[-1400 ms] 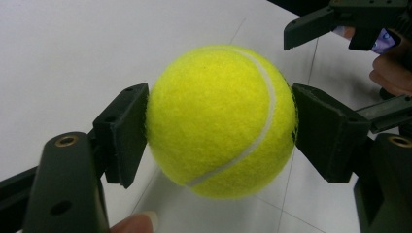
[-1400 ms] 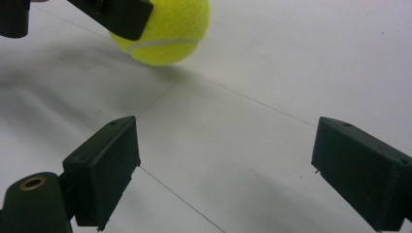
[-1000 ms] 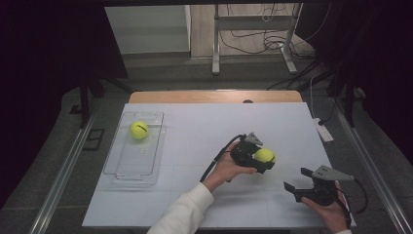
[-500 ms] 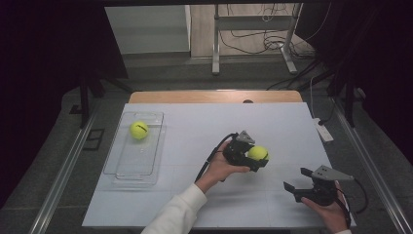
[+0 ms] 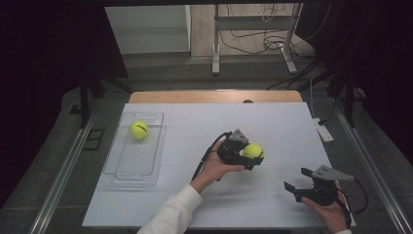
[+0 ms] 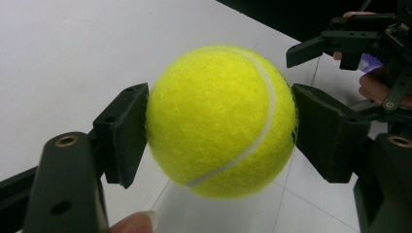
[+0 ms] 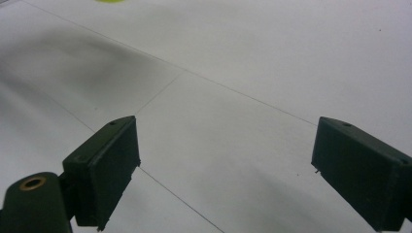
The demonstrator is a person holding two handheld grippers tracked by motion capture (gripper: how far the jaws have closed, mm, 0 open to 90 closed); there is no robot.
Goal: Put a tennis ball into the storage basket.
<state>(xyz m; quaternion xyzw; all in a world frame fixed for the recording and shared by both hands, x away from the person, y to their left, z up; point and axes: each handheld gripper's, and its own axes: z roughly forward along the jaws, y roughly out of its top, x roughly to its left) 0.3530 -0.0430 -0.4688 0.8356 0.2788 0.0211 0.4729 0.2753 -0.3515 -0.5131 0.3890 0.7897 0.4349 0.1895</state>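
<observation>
- The left gripper (image 5: 249,158) holds a yellow tennis ball (image 5: 253,151) near the middle of the white table (image 5: 272,122).
- In the left gripper view, the 2 black jaws press on the 2 sides of the tennis ball (image 6: 221,121). They are closed just as far as the ball lets them. The ball looks lifted a bit off the table, with its shadow under it.
- Squeezing the ball at its widest part makes sense, because a round ball would slip out of a loose hold.
- The left hand (image 5: 216,165) wraps around the back of the gripper. The arm in a white sleeve (image 5: 170,214) comes up from the bottom edge and leans toward the right.
- A second tennis ball (image 5: 139,130) sits in the far end of a clear tray (image 5: 131,168) on the left side of the table. I think the held ball is meant to go there too, since the tray has room for more.
- The right gripper (image 5: 298,181) rests low by the near right corner, well apart from both balls. The right hand (image 5: 328,209) holds it from behind.
- In the right gripper view, its 2 jaws stand wide open with nothing between them, just bare table. It seems to be waiting out of the way.
</observation>
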